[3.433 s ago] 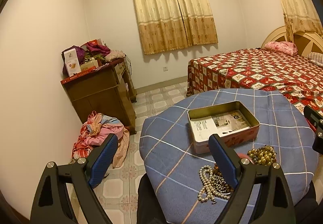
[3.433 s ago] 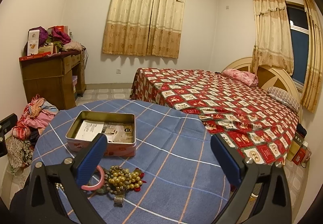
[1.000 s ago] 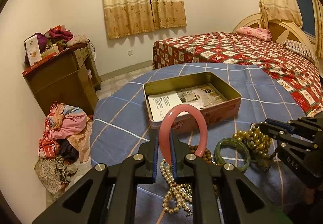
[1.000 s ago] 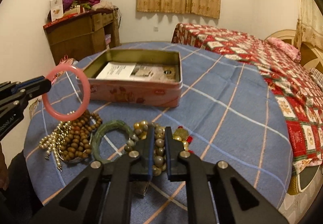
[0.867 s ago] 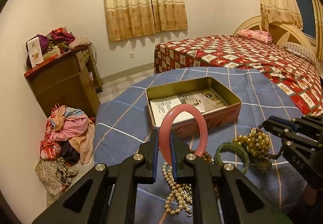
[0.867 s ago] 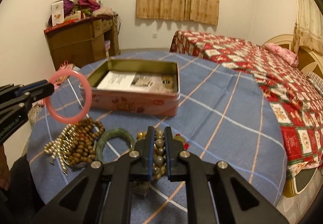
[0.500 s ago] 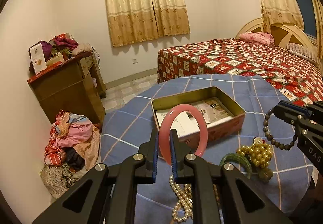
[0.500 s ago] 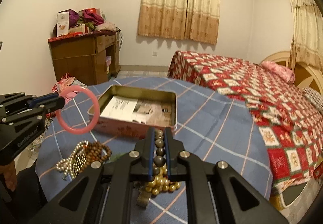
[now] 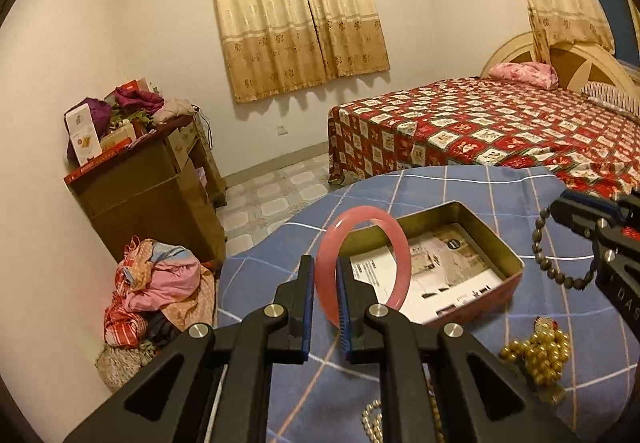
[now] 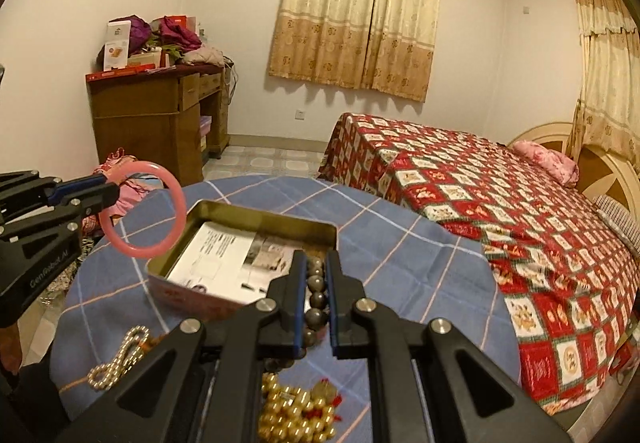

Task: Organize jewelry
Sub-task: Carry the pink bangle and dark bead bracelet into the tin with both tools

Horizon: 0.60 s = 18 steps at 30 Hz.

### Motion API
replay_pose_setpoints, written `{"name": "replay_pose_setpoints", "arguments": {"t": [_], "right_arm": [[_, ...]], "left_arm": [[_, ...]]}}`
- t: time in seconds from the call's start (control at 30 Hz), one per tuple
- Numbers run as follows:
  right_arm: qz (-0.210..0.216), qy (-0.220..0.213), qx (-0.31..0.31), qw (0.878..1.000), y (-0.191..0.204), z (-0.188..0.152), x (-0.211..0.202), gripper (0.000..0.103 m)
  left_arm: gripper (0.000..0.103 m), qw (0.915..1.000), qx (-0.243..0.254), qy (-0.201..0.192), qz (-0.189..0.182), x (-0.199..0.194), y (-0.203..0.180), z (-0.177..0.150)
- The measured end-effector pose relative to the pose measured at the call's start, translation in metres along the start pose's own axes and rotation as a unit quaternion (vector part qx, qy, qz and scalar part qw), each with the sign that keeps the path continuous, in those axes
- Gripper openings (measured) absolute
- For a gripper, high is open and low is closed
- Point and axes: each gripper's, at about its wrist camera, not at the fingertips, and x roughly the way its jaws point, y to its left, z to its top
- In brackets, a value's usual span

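Pink bangle (image 9: 362, 263) upright (opening facing tin (image 9: 505, 255)), left gripper (image 9: 325, 305) clamping.

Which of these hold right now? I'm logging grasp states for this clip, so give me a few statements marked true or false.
1. The left gripper is shut on the pink bangle. True.
2. The right gripper is open and holds nothing. False: it is shut on the dark bead bracelet.
3. The tin box has its lid on. False: it is open, with printed paper inside.
4. The gold bead strand lies on the blue checked cloth. True.
5. The pink bangle lies in the tin box. False: it is held above the cloth.
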Motion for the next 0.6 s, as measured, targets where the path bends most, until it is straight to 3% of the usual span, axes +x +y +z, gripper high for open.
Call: {"name": "replay_pose_setpoints", "arguments": {"t": [0.6], "right_arm": [[0.013,0.031,0.008,0.999,-0.007,0.026,0.067,0.011]], "left_arm": [[0.010,0.9994,0.024,0.023,0.005,0.058,-0.009,0.025]]}}
